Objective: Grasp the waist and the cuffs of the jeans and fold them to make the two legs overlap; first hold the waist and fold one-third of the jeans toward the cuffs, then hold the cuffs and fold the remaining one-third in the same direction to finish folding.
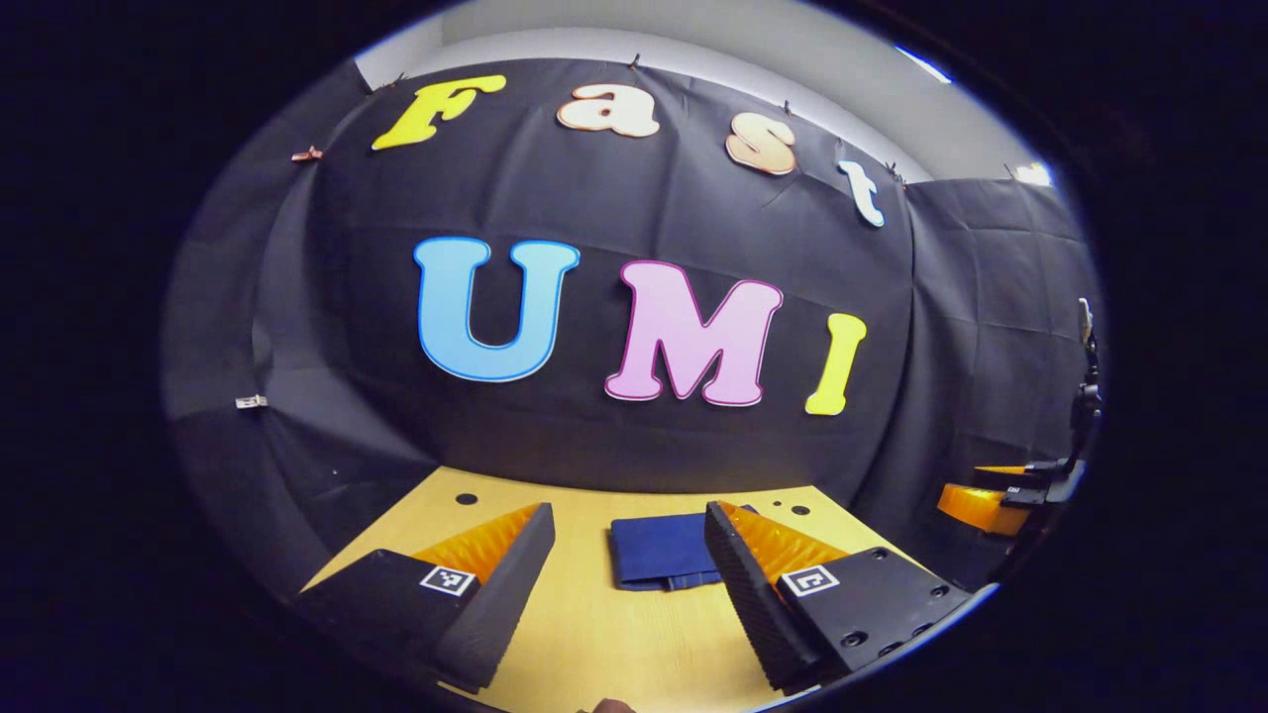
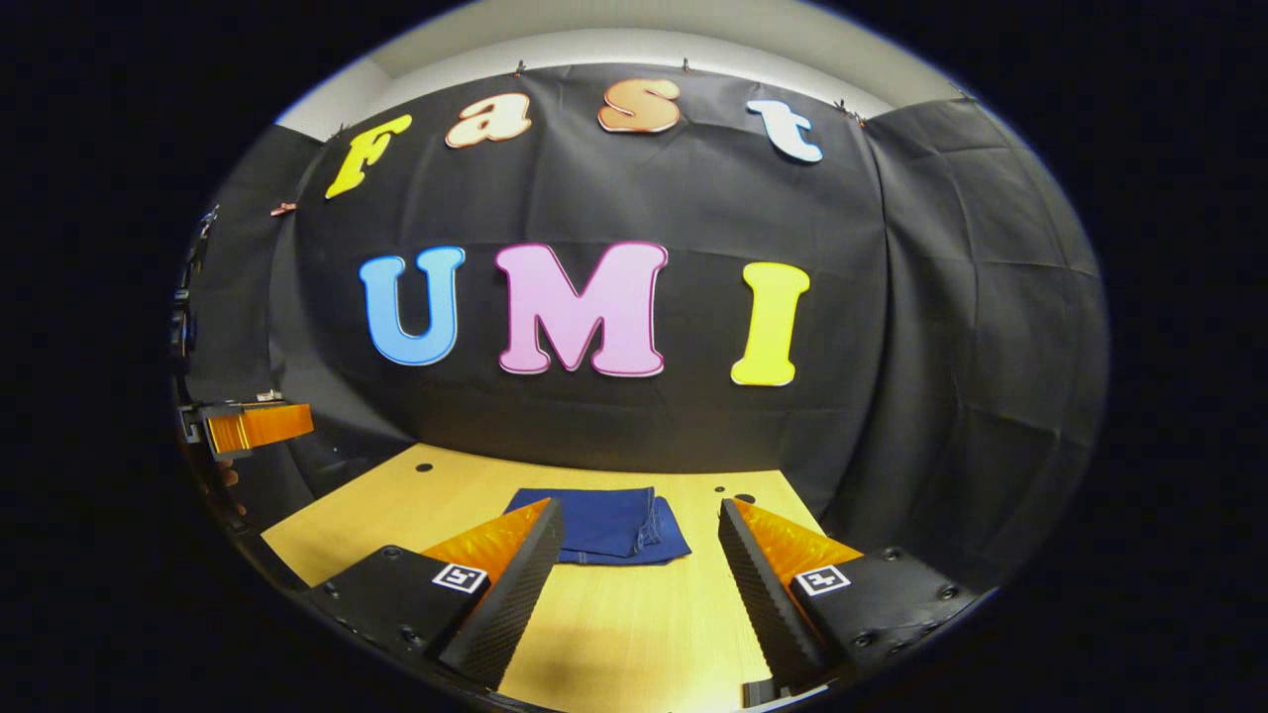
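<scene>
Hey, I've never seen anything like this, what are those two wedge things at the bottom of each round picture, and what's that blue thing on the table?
Each picture comes from a fisheye camera riding on a hand-held two-finger gripper. The wedges are that gripper's own fingers: the left gripper in the left gripper view, the right gripper in the right gripper view. Both are open and hold nothing. The blue thing is a pair of jeans, folded into a compact rectangle, lying on the wooden table beyond the fingers.
</scene>
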`<action>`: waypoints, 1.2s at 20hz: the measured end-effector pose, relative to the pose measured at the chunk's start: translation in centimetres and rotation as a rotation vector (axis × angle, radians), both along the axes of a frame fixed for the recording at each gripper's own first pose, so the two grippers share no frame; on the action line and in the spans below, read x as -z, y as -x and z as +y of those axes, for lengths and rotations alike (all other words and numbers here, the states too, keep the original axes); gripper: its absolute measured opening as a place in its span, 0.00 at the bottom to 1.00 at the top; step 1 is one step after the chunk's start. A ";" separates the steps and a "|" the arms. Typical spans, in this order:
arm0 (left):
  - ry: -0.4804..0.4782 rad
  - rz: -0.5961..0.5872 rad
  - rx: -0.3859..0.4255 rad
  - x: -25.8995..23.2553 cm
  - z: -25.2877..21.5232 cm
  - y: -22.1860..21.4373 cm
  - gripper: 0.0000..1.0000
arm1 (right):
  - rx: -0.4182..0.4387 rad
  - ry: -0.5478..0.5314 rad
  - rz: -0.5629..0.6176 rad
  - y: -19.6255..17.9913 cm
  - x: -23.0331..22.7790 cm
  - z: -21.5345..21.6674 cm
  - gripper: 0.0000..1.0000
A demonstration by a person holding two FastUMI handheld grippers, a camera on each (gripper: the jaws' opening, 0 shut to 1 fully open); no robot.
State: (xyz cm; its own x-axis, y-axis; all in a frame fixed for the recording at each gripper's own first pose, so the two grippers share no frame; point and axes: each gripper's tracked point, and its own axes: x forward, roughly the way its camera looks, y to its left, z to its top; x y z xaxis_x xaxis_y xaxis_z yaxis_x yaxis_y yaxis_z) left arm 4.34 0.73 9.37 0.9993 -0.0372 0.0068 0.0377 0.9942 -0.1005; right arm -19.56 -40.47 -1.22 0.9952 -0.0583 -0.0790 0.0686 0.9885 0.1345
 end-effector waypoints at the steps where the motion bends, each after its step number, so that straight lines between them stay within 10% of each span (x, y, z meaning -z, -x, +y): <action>1: -0.004 -0.014 -0.002 -0.2 0.5 1.1 0.96 | 0.006 0.005 -0.030 0.7 -1.2 0.3 0.96; 24: -0.048 -0.062 -0.017 -0.7 0.1 4.4 0.96 | -0.029 -0.011 -0.144 2.0 -3.1 0.3 0.96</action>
